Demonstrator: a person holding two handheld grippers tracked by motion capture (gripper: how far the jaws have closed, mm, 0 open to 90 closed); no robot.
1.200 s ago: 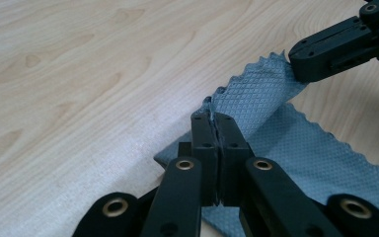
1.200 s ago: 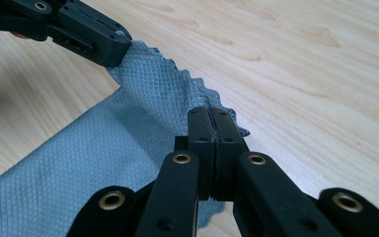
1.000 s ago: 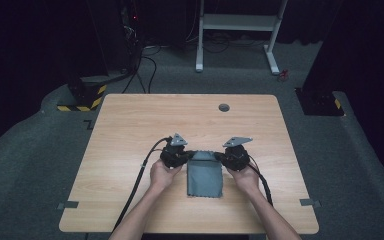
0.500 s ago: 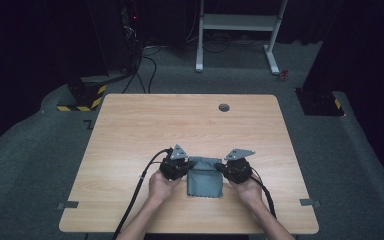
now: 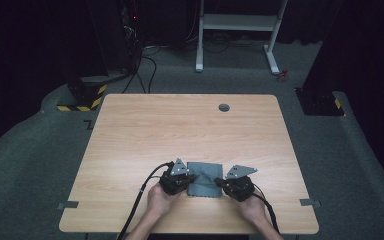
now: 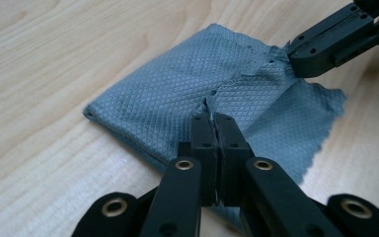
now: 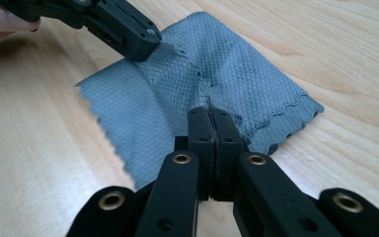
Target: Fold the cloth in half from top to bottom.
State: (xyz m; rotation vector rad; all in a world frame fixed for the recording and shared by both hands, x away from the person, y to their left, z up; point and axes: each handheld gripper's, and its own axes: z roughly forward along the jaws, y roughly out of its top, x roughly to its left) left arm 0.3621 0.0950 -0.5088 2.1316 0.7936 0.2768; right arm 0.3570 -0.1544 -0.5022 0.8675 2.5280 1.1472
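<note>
A grey-blue waffle-textured cloth lies on the wooden table close to its near edge, partly doubled over. My left gripper is shut on its left side, and the jaws pinch a raised edge of the cloth in the left gripper view. My right gripper is shut on the right side, clamping the cloth at a puckered fold. Each gripper view also shows the other gripper biting the cloth farther off. The lifted layer sags between the two grips.
A small round grommet sits near the table's far edge. Black cables trail off the near edge from both grippers. Beyond the table stand a white desk frame and black stands with yellow-striped bases.
Both hands have drawn back toward the near edge, pulling the cloth's far edge with them. The cloth now lies doubled over and shorter.
</note>
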